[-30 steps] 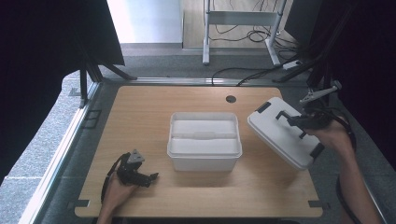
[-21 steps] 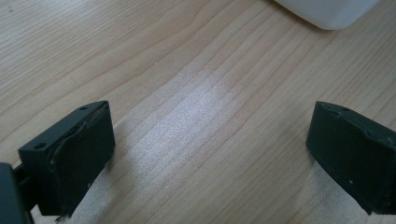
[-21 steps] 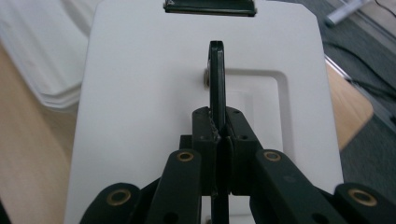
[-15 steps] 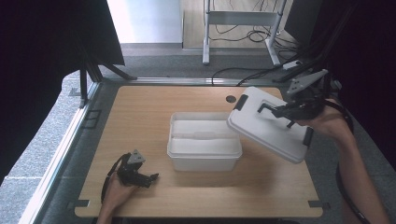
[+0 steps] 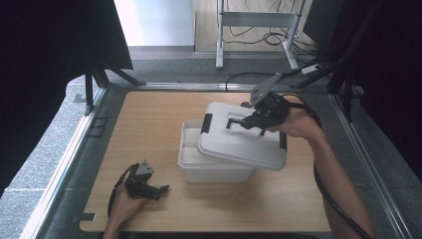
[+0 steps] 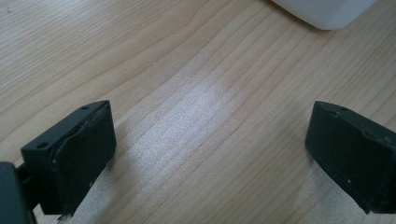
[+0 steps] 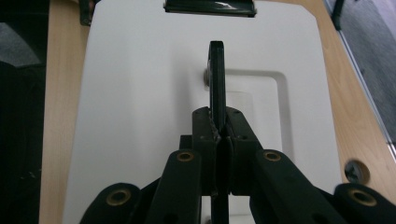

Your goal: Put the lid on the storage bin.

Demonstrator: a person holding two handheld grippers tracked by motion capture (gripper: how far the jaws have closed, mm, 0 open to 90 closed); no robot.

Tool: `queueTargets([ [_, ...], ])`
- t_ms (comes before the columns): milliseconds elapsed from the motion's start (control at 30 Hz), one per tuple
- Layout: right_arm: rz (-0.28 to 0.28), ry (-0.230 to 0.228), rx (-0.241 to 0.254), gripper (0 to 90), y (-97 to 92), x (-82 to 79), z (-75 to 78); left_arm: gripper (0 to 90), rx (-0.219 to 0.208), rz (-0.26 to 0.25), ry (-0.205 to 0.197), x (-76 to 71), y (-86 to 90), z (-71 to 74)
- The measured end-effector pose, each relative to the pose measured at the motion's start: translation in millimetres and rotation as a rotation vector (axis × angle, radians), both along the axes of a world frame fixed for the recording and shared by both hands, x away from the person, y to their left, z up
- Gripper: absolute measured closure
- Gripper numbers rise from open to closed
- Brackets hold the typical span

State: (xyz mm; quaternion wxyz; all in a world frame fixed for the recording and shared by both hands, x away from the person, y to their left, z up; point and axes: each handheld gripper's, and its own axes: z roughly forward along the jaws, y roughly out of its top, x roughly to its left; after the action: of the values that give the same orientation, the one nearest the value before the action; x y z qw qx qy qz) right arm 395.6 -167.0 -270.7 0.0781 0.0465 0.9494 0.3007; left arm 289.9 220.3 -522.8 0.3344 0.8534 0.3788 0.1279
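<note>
Lid (image 5: 242, 143) of the white box (image 5: 211, 169), held tilted above the box and overlapping its right part, with the left strip of the box interior open to view. Right gripper (image 5: 247, 121) pinches the lid's black handle (image 7: 216, 79); in the right gripper view the jaws are pressed together on this thin upright bar. A black latch (image 5: 206, 123) marks the lid's left end, another (image 5: 282, 141) its right end. Left gripper (image 5: 164, 189) lies on the table (image 5: 149, 114) near the front left edge, its jaws spread wide with only bare wood between them, well apart from the box.

Risk, as judged from this position: the lid hangs from one narrow grip at its centre, so it may swing or twist about the handle and meet the box rim askew. A slanted descent would catch one corner on the rim, leaving the lid unseated or pushing the box across the table, since nothing steadies the box.
</note>
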Motion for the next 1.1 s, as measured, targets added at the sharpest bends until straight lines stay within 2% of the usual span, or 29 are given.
queueTargets([
  [133, 0.084, 0.023, -0.011, 84.6, 30.5, 5.2, -10.1, 1.9, 0.001, 0.0, -0.004, -0.3, -0.3, -0.2],
  [367, 0.142, 0.041, -0.041, 84.6, 60.2, 15.8, -30.4, 2.1, 0.0, -0.006, -0.003, -0.5, -0.4, -0.1],
  [533, 0.16, 0.052, -0.057, 84.5, 70.7, 18.7, -43.2, 2.3, 0.0, -0.008, -0.004, -0.6, -0.4, -0.1],
  [700, 0.147, 0.046, -0.089, 84.4, 75.7, 23.3, -53.4, 2.6, -0.001, -0.009, -0.004, -0.8, -0.4, 0.0],
  [800, 0.142, 0.055, -0.077, 84.0, 76.1, 24.5, -61.1, 2.8, -0.001, -0.011, -0.005, -0.8, -0.4, 0.0],
  [900, 0.141, 0.064, -0.051, 82.8, 72.6, 25.6, -62.2, 3.1, -0.001, -0.012, -0.005, -1.0, -0.4, 0.1],
  [933, 0.136, 0.066, -0.053, 76.7, 72.2, 24.5, -62.0, 3.2, -0.002, -0.012, -0.005, -1.1, -0.4, 0.1],
  [1033, 0.11, 0.048, -0.027, 50.4, 70.4, 20.6, -61.0, 3.3, -0.002, -0.012, -0.005, -1.0, -0.3, 0.1],
  [1100, 0.061, 0.044, 0.012, 36.9, 66.3, 17.5, -59.4, 3.3, -0.002, -0.012, -0.005, -1.0, -0.3, 0.1],
])
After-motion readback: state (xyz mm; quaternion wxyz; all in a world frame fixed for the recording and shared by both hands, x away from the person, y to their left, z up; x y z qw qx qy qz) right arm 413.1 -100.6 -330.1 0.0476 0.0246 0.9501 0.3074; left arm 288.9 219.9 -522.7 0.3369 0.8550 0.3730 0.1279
